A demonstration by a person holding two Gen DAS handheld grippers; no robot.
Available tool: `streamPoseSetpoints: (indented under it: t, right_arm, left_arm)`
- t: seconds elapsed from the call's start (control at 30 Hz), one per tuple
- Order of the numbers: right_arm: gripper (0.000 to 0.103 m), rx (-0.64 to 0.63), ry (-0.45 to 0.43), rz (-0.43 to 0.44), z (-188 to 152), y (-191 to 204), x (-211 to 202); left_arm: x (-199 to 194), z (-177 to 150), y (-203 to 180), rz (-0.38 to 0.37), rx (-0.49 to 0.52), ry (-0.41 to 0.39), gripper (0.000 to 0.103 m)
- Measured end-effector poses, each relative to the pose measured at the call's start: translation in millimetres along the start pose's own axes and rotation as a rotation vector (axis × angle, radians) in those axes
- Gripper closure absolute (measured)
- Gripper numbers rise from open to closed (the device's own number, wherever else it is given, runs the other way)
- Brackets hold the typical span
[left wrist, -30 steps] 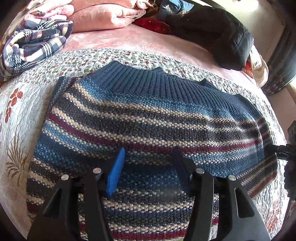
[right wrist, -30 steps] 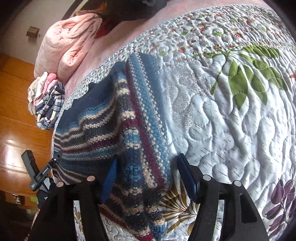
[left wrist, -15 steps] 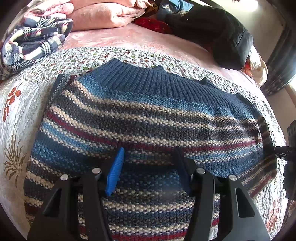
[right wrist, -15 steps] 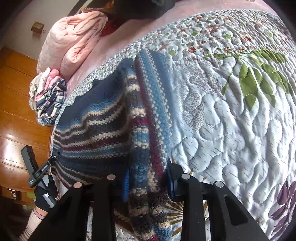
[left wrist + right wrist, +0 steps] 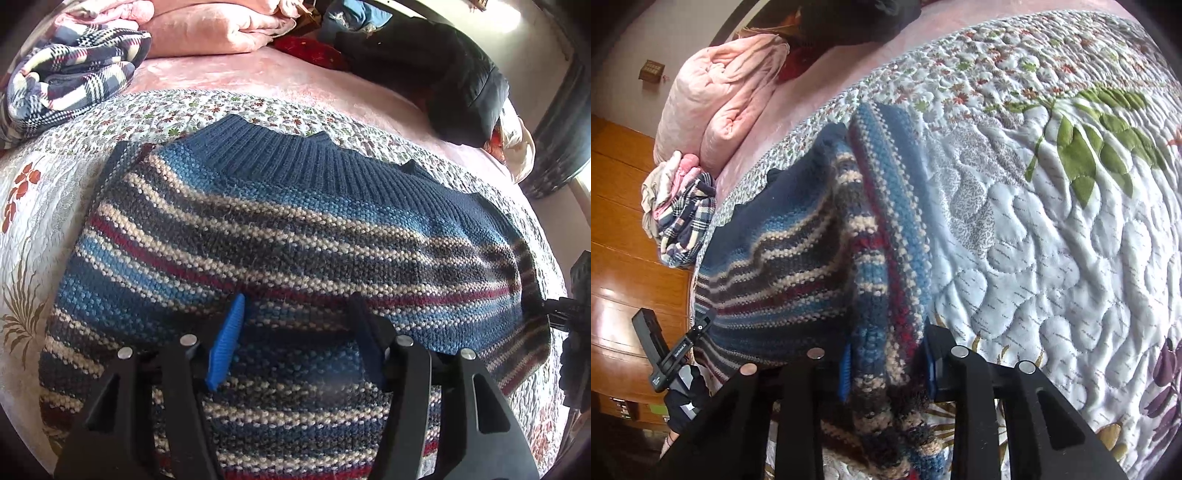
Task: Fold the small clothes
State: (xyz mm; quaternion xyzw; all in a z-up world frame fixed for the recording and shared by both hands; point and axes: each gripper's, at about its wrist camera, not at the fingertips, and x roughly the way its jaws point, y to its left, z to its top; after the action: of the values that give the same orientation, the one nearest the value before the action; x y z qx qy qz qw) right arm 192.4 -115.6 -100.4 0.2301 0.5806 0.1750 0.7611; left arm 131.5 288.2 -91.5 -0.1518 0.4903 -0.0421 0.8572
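Sweater (image 5: 295, 236): horizontal stripes in navy, mid blue, cream and dark red; solid navy ribbed collar. Quilt (image 5: 1052, 221): pale blue-white, with small red and green flowers along its far edge, large green leaves, purple leaves at its right edge. Folded blanket (image 5: 74, 77): navy-and-white plaid. Comforter (image 5: 716, 99): pink. Gripper pads (image 5: 225, 347): blue.

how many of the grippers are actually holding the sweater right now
1. The right gripper is shut on the striped sweater's side edge. The left gripper is open above its middle.
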Motion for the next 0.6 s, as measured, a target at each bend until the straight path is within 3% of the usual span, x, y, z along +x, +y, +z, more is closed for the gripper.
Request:
streamPoseSetpoints:
  t: [0.3, 0.6]
  right_arm:
    - [0.077, -0.15, -0.041, 0.053, 7.8, 104.0, -40.9]
    - [0.078, -0.395, 0.045, -0.008, -19.3, 226.1, -3.0]
  left_arm:
    - [-29.9, -6.9, 13.7, -0.052, -0.011, -0.015, 0.045]
    - [-43.3, -8.0, 34.2, -0.079, -0.044, -0.029, 0.045]
